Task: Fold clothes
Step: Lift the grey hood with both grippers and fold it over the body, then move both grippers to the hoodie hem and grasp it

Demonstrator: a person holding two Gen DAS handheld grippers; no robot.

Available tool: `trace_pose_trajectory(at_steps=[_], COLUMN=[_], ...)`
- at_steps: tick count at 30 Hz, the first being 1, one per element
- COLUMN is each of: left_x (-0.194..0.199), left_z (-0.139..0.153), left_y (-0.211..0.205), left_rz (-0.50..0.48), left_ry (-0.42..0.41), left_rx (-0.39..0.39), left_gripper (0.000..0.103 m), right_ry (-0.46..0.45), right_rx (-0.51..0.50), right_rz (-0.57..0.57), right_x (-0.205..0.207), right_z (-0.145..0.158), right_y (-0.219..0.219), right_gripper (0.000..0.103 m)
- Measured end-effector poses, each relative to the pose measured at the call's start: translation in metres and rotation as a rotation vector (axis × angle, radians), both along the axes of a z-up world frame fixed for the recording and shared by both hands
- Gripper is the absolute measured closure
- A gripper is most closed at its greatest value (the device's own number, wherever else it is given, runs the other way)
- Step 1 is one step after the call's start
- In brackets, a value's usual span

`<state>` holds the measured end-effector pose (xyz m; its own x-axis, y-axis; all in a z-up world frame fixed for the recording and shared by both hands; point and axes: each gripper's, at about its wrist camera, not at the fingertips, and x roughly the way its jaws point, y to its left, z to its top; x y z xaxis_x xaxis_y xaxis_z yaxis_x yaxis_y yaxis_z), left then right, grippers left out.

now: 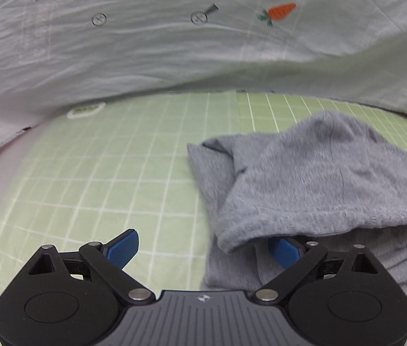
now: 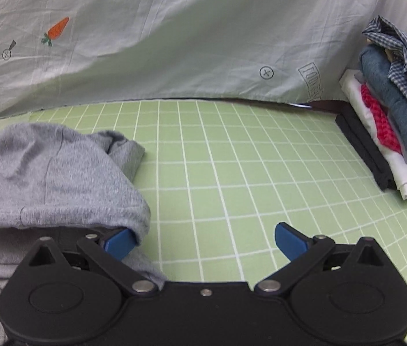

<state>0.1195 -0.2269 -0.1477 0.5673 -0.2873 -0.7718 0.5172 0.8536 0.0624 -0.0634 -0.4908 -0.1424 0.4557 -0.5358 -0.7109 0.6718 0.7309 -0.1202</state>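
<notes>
Left gripper (image 1: 204, 249) released, grey garment (image 1: 319, 178) draped over its right finger, right gripper (image 2: 205, 240) released, garment over its left finger, green checked sheet (image 2: 232, 158) ahead

Home bed: checked green sheet (image 2: 232, 173), stacked clothes (image 2: 391, 115).

left gripper (image 1: 205, 249) – jaws spread wide, held low and level, right blue pad tucked under grey cloth | right gripper (image 2: 205, 243) – jaws wide open too, low and level, left blue pad half hidden by cloth
</notes>
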Motion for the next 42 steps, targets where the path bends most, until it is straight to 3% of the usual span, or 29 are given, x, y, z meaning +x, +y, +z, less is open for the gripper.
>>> trace_pose_trajectory(at_steps=[4, 16, 35, 42], left_x=[-0.004, -0.021, -0.113, -0.146], left_z=[-0.010, -0.006, -0.022, -0.027], left_y=[-0.001, 0.010, 0.065, 0.083], left_rz=[-0.004, -0.004, 0.076, 0.113], left_ry=[0.064, 0.102, 0.169, 0.190], left_rx=[0.009, 0.014, 0.022, 0.029], left_gripper=[0.007, 0.007, 0.007, 0.007], right_ry=[0.016, 0.031, 0.114, 0.095], right_rx=[0.019, 0.035, 0.128, 0.168], right_rz=[-0.003, 0.028, 0.094, 0.111], right_x=[-0.004, -0.020, -0.087, -0.118], right_z=[-0.006, -0.009, -0.034, -0.040], right_y=[0.001, 0.022, 0.058, 0.068], right_gripper=[0.000, 0.000, 0.000, 0.000])
